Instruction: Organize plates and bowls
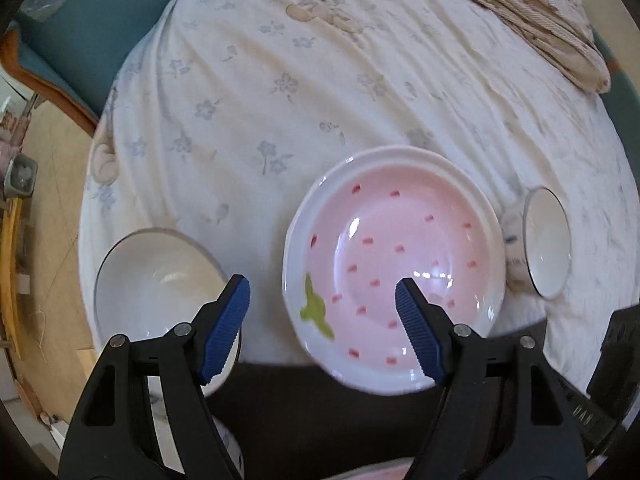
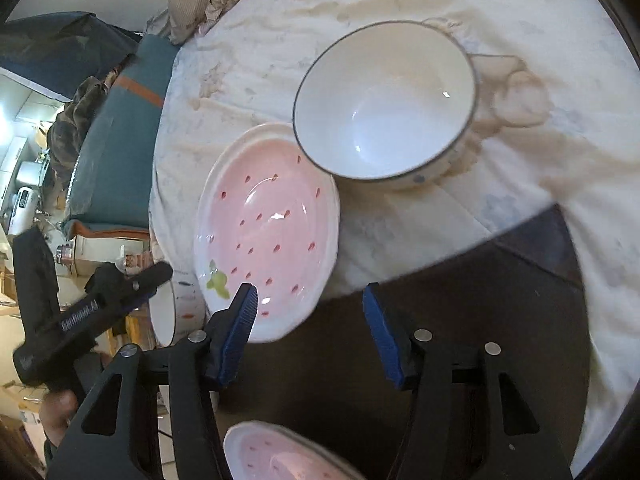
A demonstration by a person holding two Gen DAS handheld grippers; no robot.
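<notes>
A pink strawberry-pattern plate (image 1: 394, 268) lies on the cloth-covered table, partly over its near edge; it also shows in the right wrist view (image 2: 268, 232). My left gripper (image 1: 322, 300) is open and empty, hovering over the plate's near left side. A white bowl (image 1: 156, 280) sits left of the plate and a second white bowl (image 1: 546, 242) to its right, seen large in the right wrist view (image 2: 386, 102). My right gripper (image 2: 310, 304) is open and empty above the plate's near edge. A second pink plate (image 2: 280, 456) lies below it.
The table wears a pale floral cloth (image 1: 280, 80) with a folded beige blanket (image 1: 532, 12) at the far right. A teal chair (image 1: 92, 28) stands at the far left. The left gripper's body (image 2: 80, 320) shows left in the right wrist view.
</notes>
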